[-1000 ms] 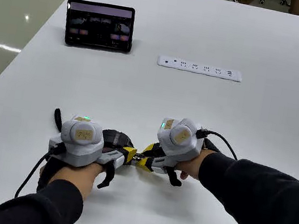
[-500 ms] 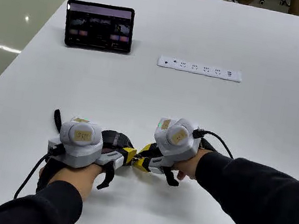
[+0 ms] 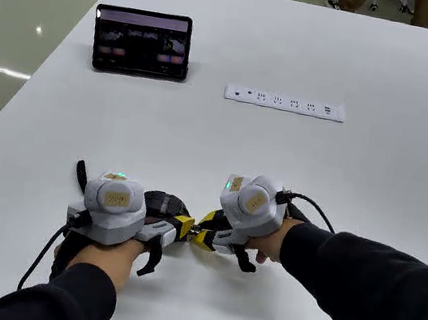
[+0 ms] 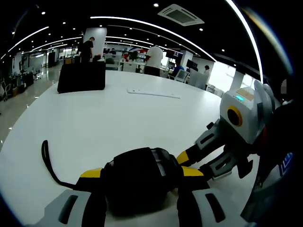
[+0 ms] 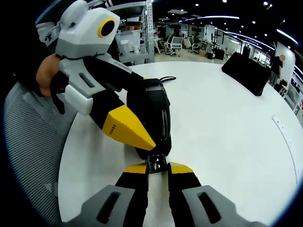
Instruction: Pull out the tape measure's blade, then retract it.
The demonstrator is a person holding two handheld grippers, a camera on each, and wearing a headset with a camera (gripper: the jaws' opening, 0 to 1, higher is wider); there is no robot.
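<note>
A broad white workbench (image 3: 299,43) in an open-plan office carries a black tablet (image 3: 142,40) and a white power strip (image 3: 285,100) at its far side; near the front edge lies the black rubber-cased tape measure (image 4: 142,177), clamped across its body by the left gripper (image 4: 141,172). The right gripper (image 5: 157,167) has its jaws pinched on the small metal end hook (image 5: 156,162), which sits right at the case mouth, so the blade looks barely drawn: pulling out and retracting both appear left to do. Both dark-sleeved forearms reach in low, grippers nose to nose just above the table
</note>
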